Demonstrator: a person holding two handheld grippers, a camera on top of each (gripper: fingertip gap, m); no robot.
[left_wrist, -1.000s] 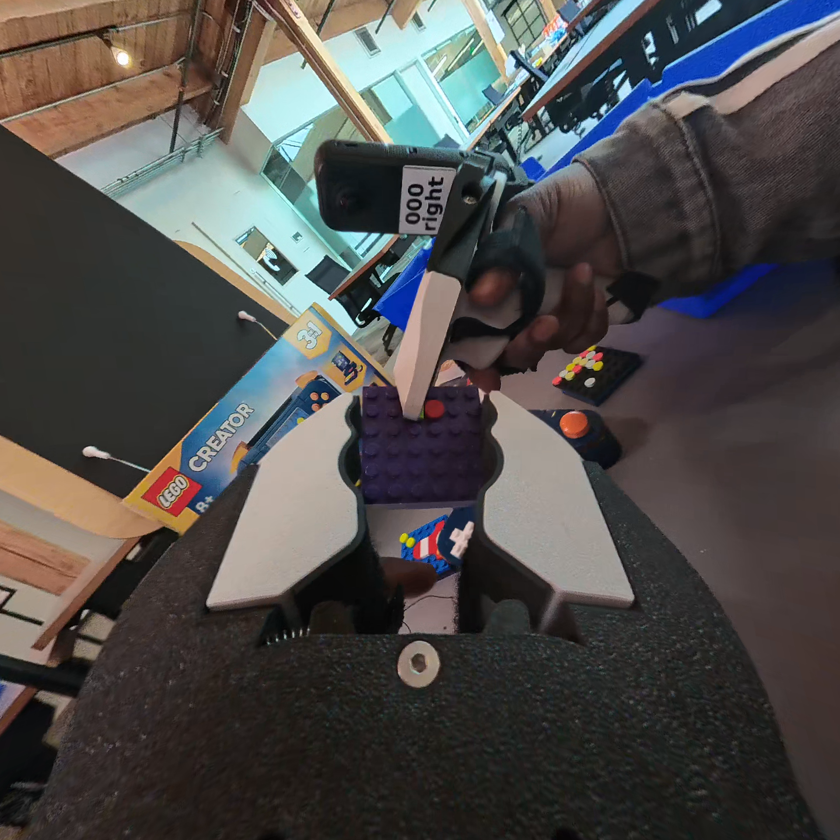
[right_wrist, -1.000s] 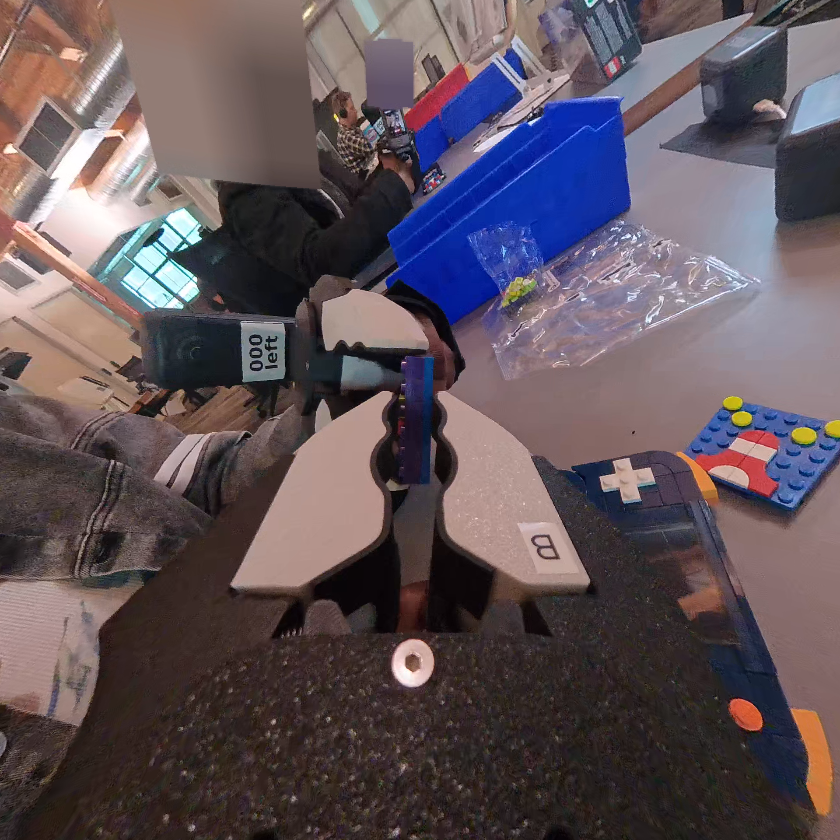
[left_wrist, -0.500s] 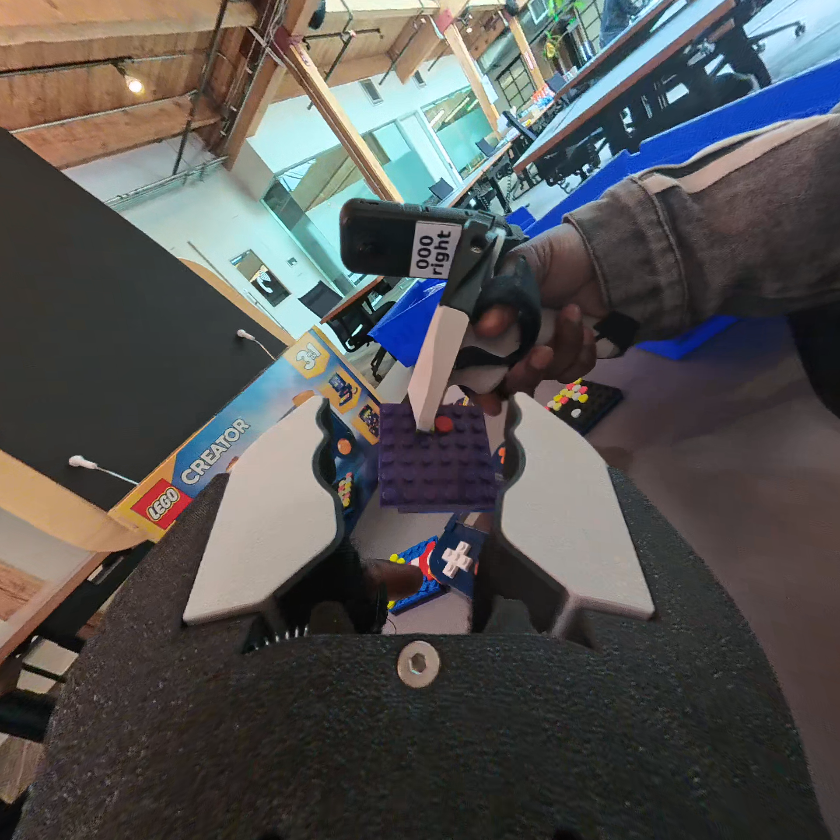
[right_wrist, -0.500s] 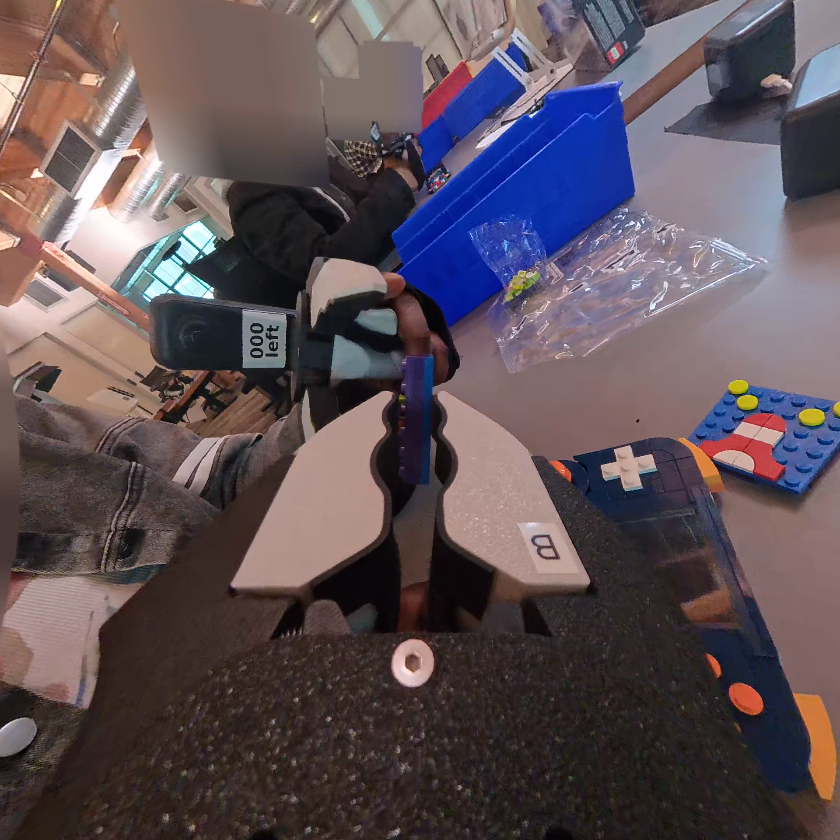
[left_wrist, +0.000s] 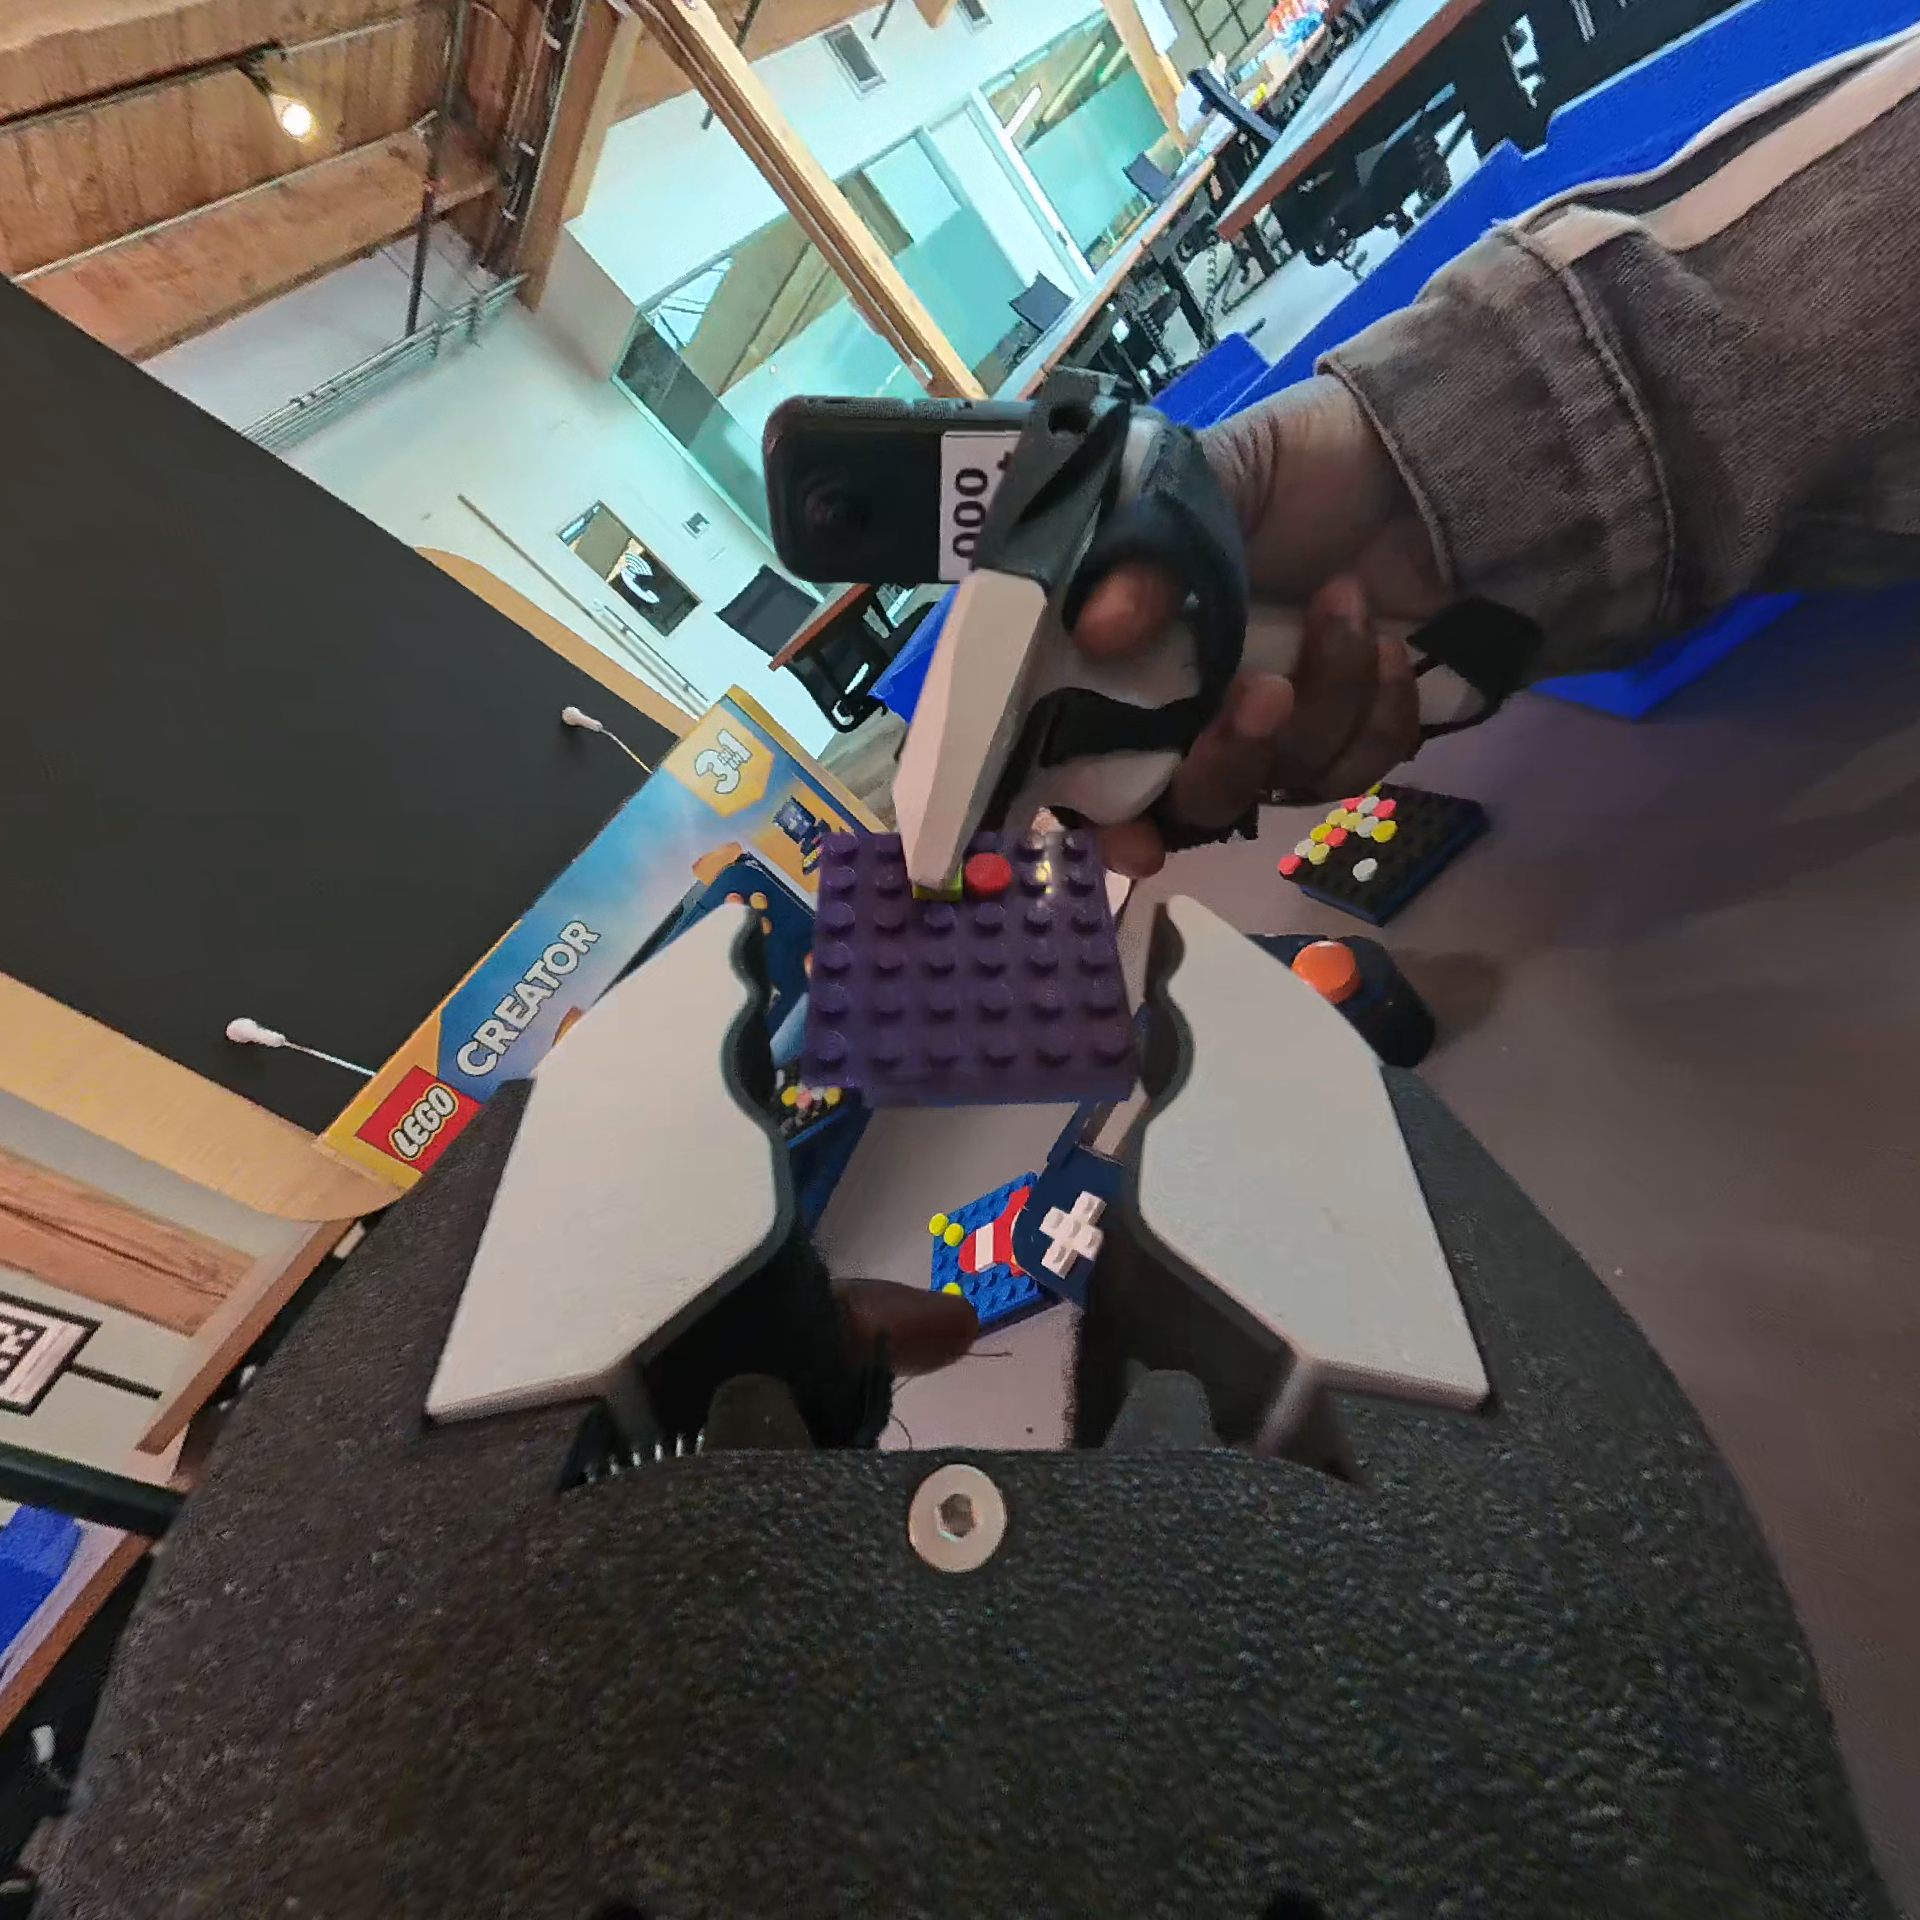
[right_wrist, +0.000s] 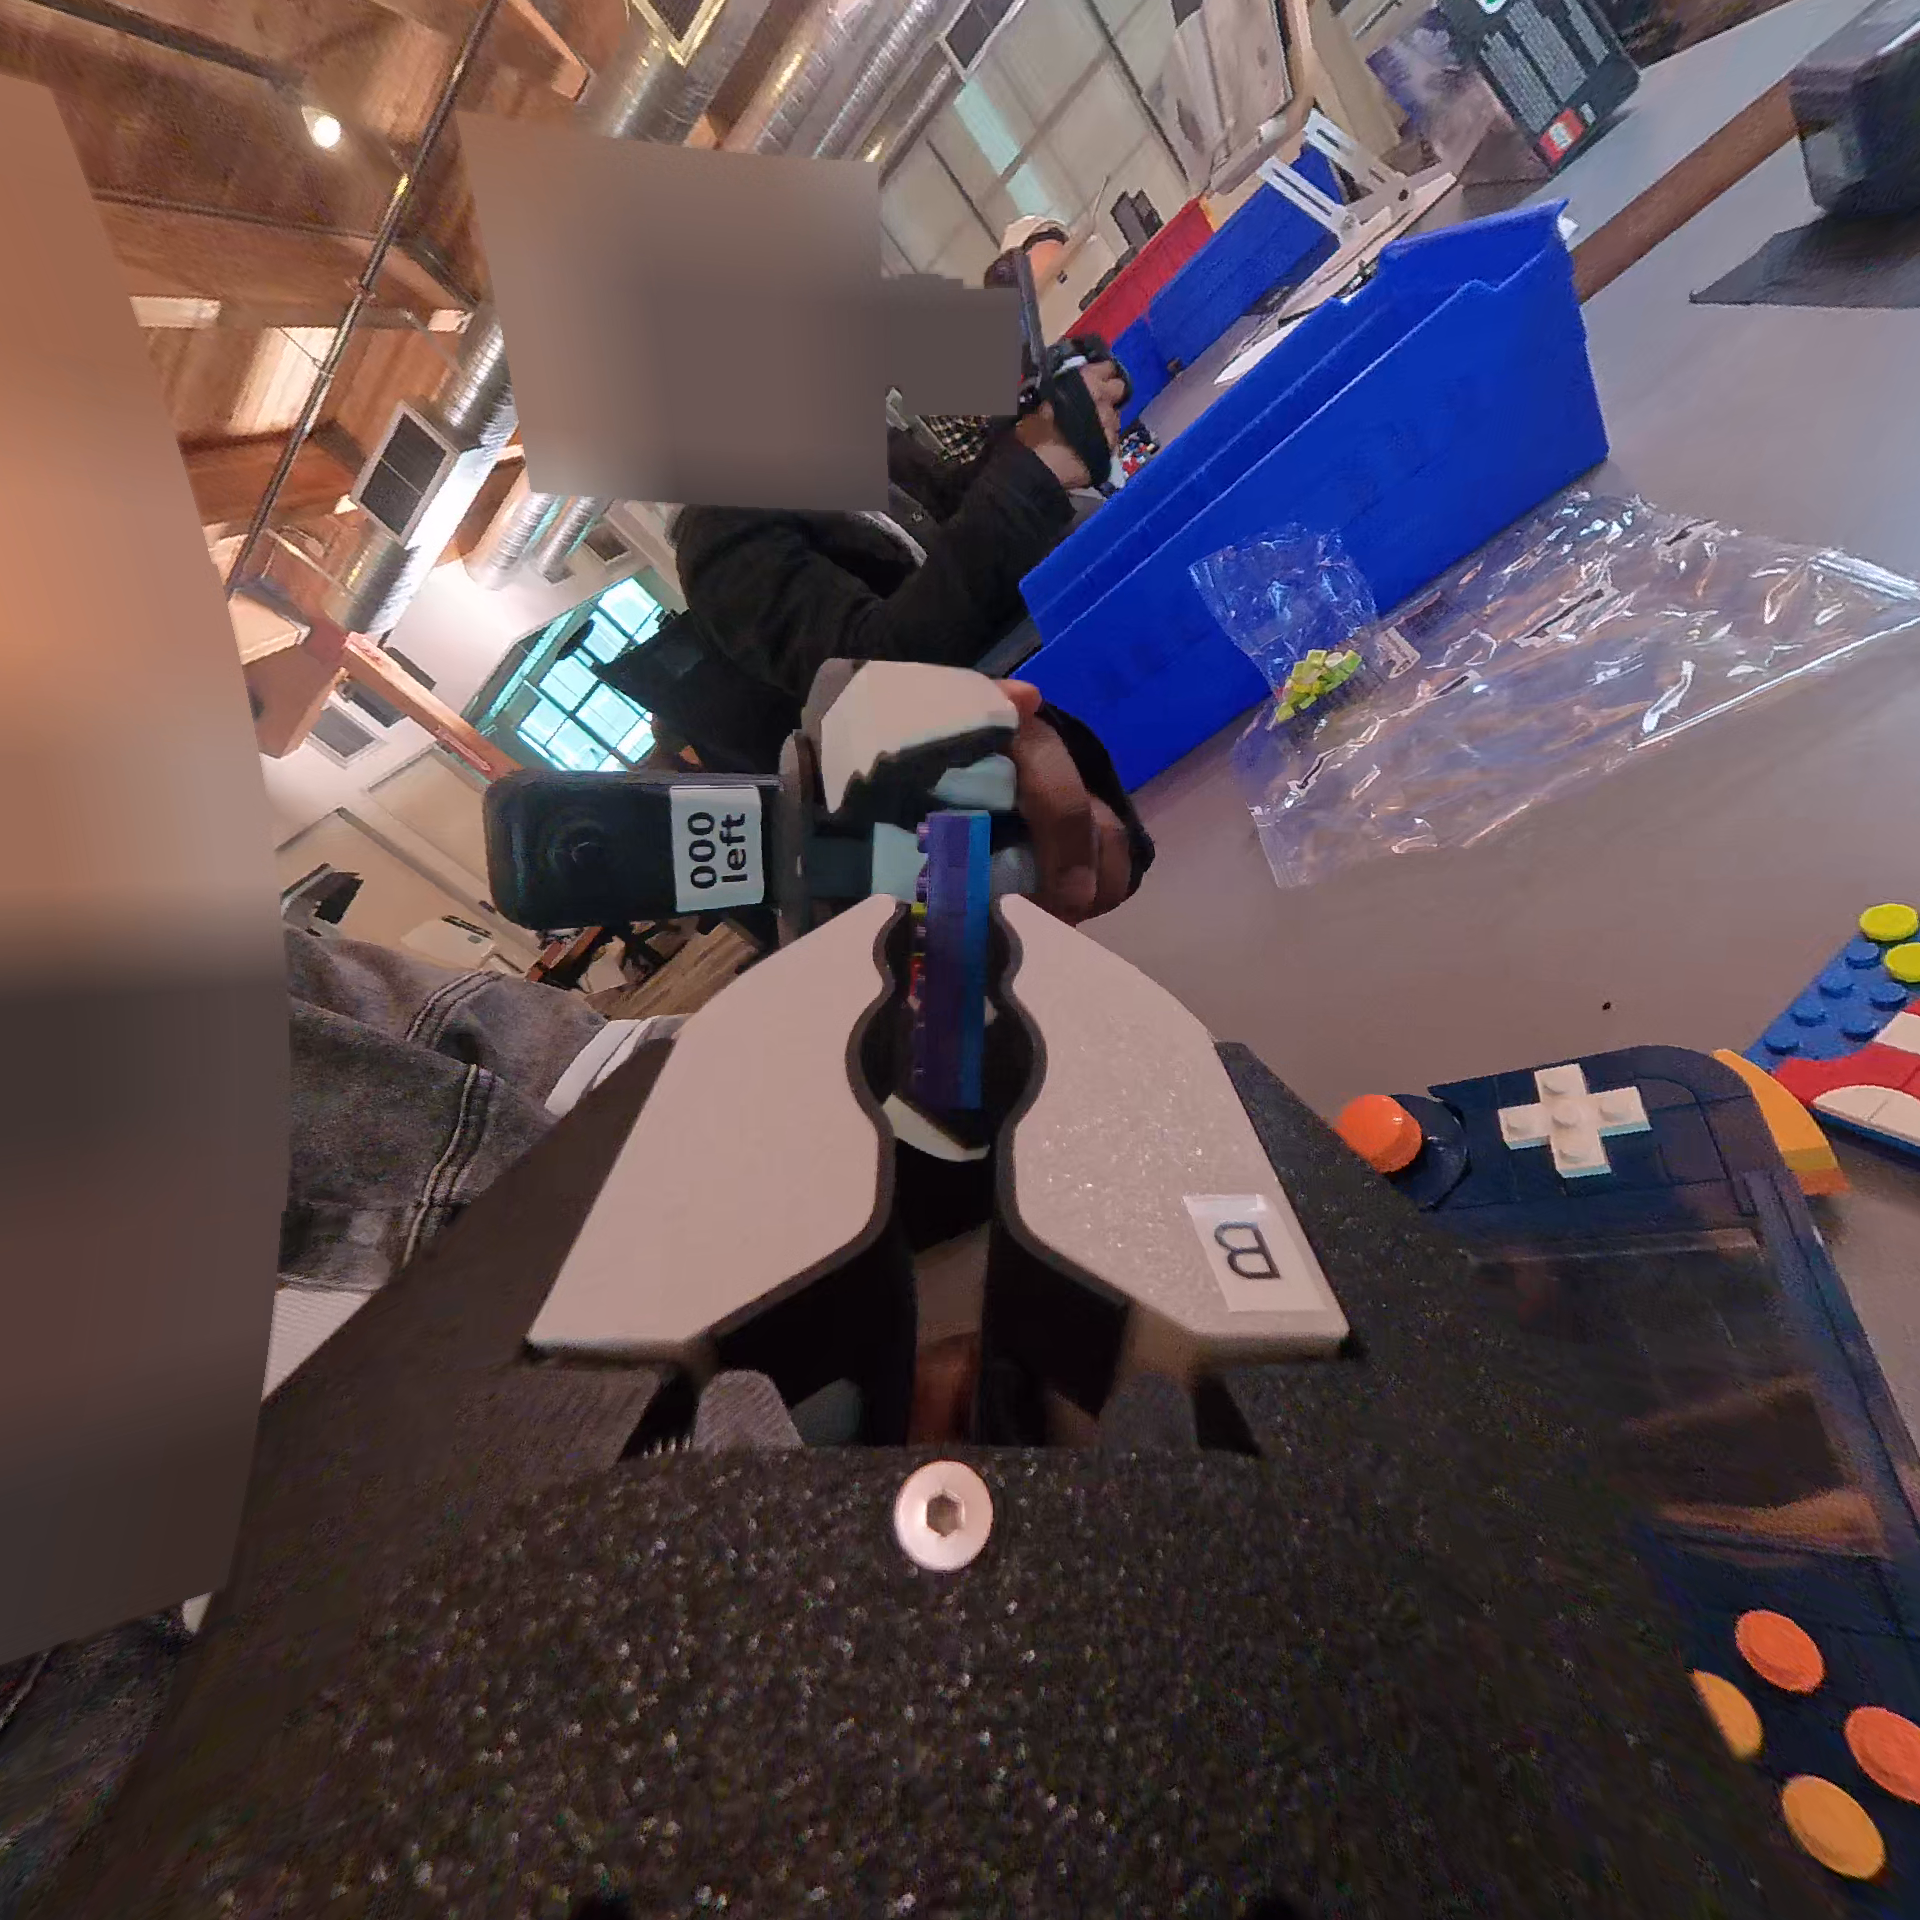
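A purple studded plate (left_wrist: 966, 997) is held up above the grey table (left_wrist: 1662, 1039). A red round piece (left_wrist: 987, 875) and a small green piece (left_wrist: 940, 888) sit near its far edge. My right gripper (right_wrist: 945, 925) is shut on the plate (right_wrist: 951, 987), seen edge-on between its fingers. In the left wrist view the right gripper (left_wrist: 935, 873) pinches the plate's far edge from above. My left gripper (left_wrist: 956, 914) is open, with its fingers on either side of the plate's near part. It also shows in the right wrist view (right_wrist: 914, 769) just behind the plate.
On the table lie a toy set box (left_wrist: 540, 997), a blue plate with red, white and yellow pieces (right_wrist: 1849, 1018), a dark blue build with a white cross and orange buttons (right_wrist: 1558, 1122), and a black plate with round pieces (left_wrist: 1382, 847). A blue bin (right_wrist: 1403, 436) and clear bags (right_wrist: 1558, 707) are farther back.
My left gripper was shut on the purple plate and has opened and let it go. My right gripper has stayed shut on the plate's far edge.
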